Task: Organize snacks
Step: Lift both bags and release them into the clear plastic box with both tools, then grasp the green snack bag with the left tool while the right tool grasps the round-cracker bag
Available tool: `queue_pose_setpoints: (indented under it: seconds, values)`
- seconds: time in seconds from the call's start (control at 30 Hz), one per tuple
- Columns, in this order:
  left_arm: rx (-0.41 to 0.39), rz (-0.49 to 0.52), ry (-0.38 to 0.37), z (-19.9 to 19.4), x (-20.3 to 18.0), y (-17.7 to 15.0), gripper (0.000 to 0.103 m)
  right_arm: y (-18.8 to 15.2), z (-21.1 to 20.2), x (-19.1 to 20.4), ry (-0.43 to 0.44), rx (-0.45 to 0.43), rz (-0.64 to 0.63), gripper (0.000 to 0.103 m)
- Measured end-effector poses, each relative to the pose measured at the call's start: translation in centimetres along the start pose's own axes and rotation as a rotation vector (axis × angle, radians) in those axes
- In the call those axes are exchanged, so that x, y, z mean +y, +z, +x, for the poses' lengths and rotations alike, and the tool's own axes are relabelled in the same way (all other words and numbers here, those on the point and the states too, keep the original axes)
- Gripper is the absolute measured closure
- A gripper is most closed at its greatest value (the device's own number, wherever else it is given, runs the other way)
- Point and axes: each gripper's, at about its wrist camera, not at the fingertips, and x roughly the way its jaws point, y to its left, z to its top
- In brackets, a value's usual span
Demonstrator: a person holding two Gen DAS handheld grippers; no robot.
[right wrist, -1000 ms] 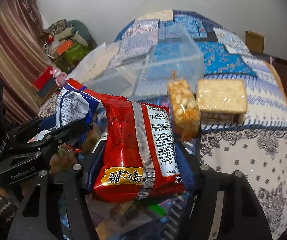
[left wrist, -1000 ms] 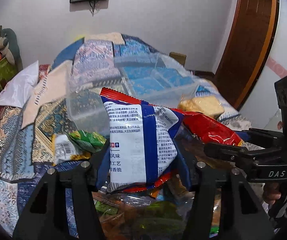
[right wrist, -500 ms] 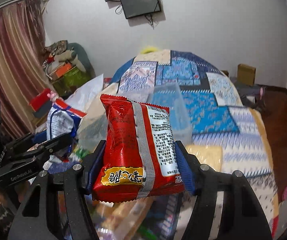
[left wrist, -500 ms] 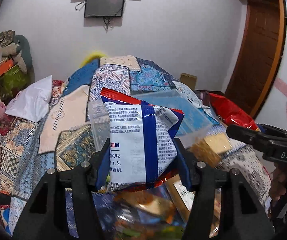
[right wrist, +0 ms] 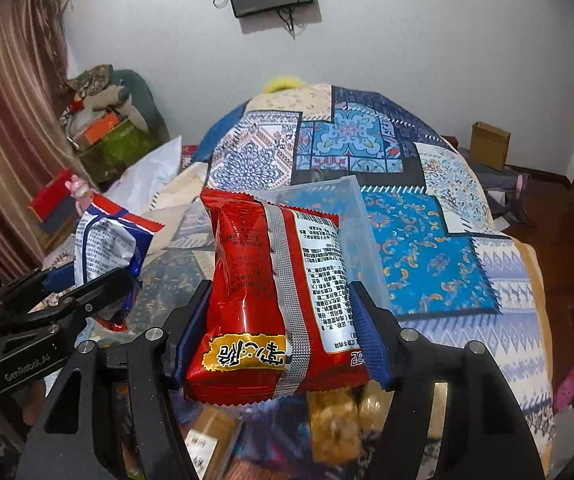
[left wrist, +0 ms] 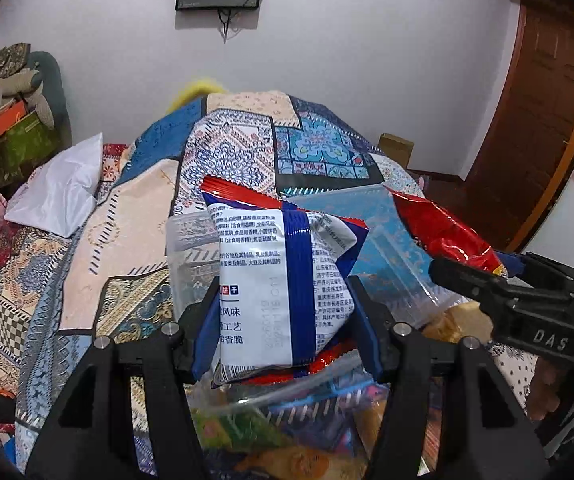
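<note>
Both grippers have come up off the snack pile since a second ago, so the clear bin (right wrist: pixel 351 200) now sits lower and behind the bags; left gripper (left wrist: pixel 283 312) has its fingers (left wrist: pixel 203 332) clamped on the blue-and-white bag (left wrist: pixel 279 280), right gripper (right wrist: pixel 279 328) is pinched on the red bag (right wrist: pixel 271 292). Each bag stands roughly upright, long axis running up and away from the camera, back label facing it, held in the air over the bed (right wrist: pixel 447 248); looks like they're headed for the bin next, with loose snacks (right wrist: pixel 335 428) below.
</note>
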Motion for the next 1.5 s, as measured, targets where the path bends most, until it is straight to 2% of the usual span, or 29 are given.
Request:
queue_pose_setpoints:
  seconds: [0.3, 0.43, 0.73, 0.83, 1.07, 1.27, 1.5]
  values:
    - [0.058, 0.005, 0.042, 3.4, -0.1, 0.0, 0.045, 0.1, 2.2, 0.9, -0.041, 0.029, -0.048, 0.040]
    - [0.056, 0.016, 0.067, 3.8, -0.3, -0.1, 0.044, 0.1, 2.1, 1.3, -0.041, 0.038, -0.062, 0.037]
    - [-0.003, 0.048, 0.036, 0.5, -0.6, -0.2, 0.034, 0.2, 1.2, 0.6, 0.014, 0.059, -0.013, 0.030]
    - [-0.024, 0.041, 0.022, -1.2, -0.4, -0.3, 0.027, 0.0, 0.0, 0.9, 0.000, 0.036, -0.031, 0.019]
    - [-0.030, 0.032, 0.002, -4.5, 0.4, -1.2, 0.023, -0.5, -3.1, 1.5, -0.048, -0.017, -0.108, 0.018]
    - [0.015, 0.025, 0.000, -5.3, 1.3, -3.4, 0.021, -2.0, -4.5, 0.9, -0.069, -0.016, -0.120, 0.018]
    - [0.092, 0.027, 0.014, -4.2, 2.2, -6.8, 0.021, -4.8, -3.7, -0.7, -0.105, 0.038, -0.097, 0.018]
